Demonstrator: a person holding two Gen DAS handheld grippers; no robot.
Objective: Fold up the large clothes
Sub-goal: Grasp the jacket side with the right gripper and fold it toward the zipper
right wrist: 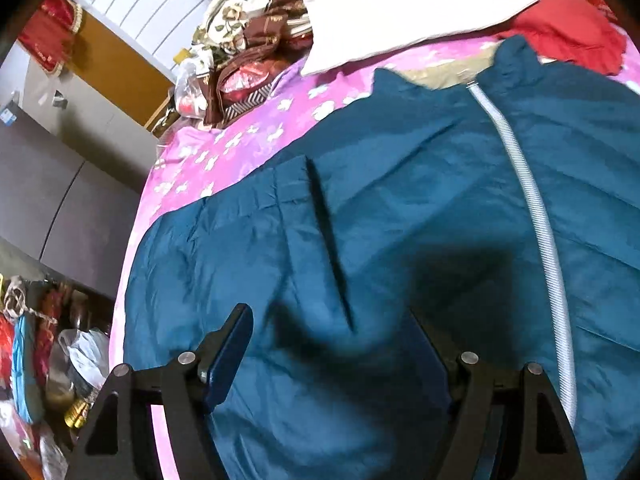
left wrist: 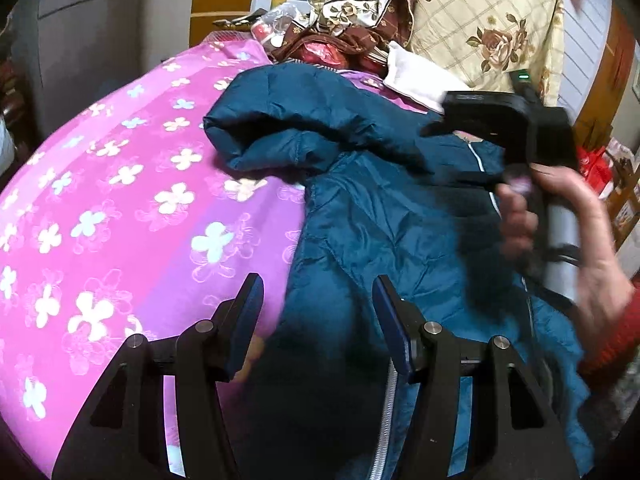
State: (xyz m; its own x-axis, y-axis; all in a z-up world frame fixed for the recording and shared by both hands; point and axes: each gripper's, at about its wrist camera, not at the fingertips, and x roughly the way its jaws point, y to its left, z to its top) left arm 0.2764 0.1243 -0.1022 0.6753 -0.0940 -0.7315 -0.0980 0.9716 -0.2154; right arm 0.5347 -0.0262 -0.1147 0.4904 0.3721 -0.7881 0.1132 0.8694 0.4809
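— Claws, how do they stand?
— Left claw (left wrist: 318, 312) tilts downward, half spread, empty; right claw (right wrist: 340, 344) spread wide, empty.
— Jacket (right wrist: 400, 200)?
— Flat on the bed (left wrist: 120, 200), under both claws.

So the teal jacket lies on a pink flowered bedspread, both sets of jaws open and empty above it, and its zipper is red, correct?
Not quite: the zipper is white or silvery, not red, as the right wrist view shows. The rest holds: the teal jacket lies on the pink flowered bedspread, with the left gripper and right gripper open and empty.
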